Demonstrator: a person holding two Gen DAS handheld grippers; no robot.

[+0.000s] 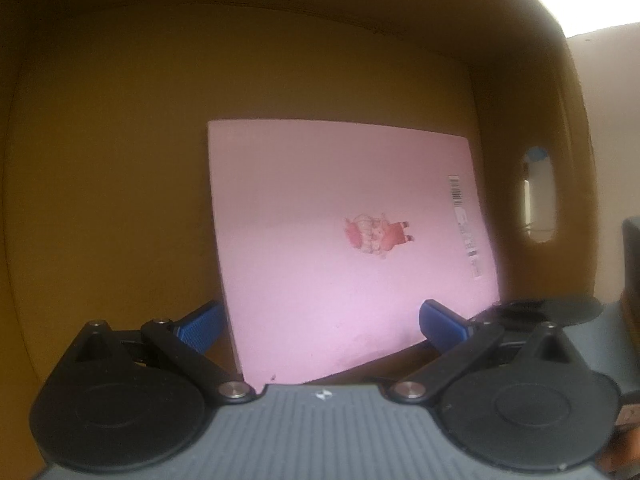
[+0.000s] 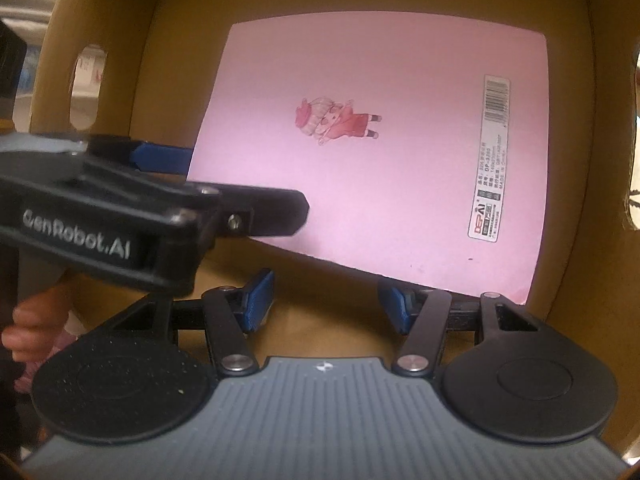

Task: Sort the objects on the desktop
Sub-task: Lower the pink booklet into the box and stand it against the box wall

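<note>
Where both point: one pink notebook (image 2: 372, 160), one cardboard box (image 2: 172, 40).

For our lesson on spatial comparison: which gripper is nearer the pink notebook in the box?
Left gripper: it straddles one edge of the notebook; the right gripper hangs just short of it.

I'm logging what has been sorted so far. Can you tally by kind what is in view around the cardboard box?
Pink notebook: 1, lying in the box
Cardboard box: 1
Grippers: 2, the left gripper and right gripper, both empty
Total: 4
</note>
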